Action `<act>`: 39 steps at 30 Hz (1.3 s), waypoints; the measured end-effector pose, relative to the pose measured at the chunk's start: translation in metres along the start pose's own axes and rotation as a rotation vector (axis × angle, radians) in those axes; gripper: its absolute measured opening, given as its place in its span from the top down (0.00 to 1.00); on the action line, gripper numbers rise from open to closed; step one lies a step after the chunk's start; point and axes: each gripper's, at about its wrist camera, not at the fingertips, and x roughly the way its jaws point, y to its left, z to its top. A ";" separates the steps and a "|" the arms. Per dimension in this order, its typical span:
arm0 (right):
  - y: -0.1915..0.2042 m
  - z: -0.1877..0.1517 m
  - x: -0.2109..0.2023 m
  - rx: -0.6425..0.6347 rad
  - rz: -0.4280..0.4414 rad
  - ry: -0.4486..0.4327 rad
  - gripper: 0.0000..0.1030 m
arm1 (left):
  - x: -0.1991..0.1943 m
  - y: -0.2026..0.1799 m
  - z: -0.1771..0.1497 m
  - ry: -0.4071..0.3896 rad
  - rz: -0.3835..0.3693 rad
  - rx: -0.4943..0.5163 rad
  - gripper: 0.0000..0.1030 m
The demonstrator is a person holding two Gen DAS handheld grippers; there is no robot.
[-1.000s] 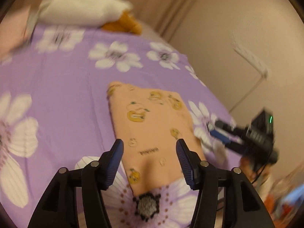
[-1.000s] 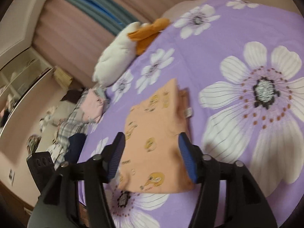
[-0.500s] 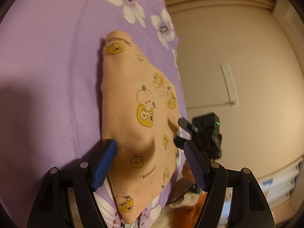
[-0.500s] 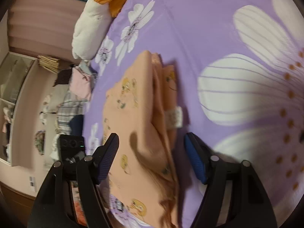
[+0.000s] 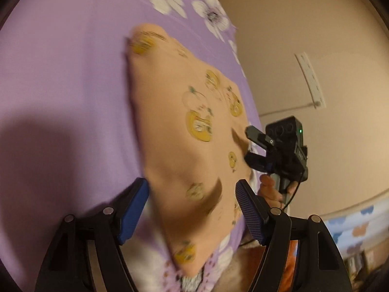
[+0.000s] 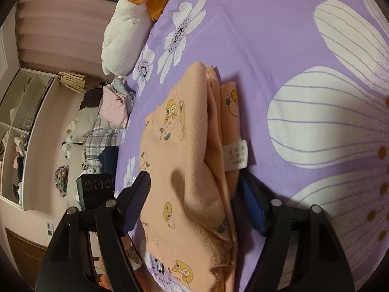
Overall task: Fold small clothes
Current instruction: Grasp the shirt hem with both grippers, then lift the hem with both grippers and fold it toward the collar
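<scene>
Here both tools are held with jaws parted, having just widened: the left gripper (image 5: 192,204) straddles one edge of the peach printed garment (image 5: 180,131), the right gripper (image 6: 194,202) the opposite edge, pads not pressing. The garment lies on the purple flowered bedsheet (image 6: 279,36), already doubled into stacked layers with a care label (image 6: 235,154) exposed. At least one fold appears done; a further fold is judged to remain. The cloth looks soft, fleecy and thick-edged.
</scene>
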 end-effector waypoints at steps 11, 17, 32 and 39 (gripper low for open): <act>0.001 -0.002 0.005 -0.005 0.027 -0.001 0.28 | 0.006 -0.001 0.018 0.057 0.030 -0.051 0.37; 0.004 -0.003 0.006 -0.017 -0.001 -0.004 0.28 | -0.009 0.014 0.029 -0.088 0.031 -0.147 0.37; 0.001 -0.001 0.005 -0.006 0.026 0.013 0.28 | 0.034 -0.023 0.025 0.105 -0.131 0.045 0.33; 0.007 -0.007 0.015 -0.046 0.042 0.026 0.36 | 0.053 -0.021 0.034 0.055 -0.119 -0.023 0.40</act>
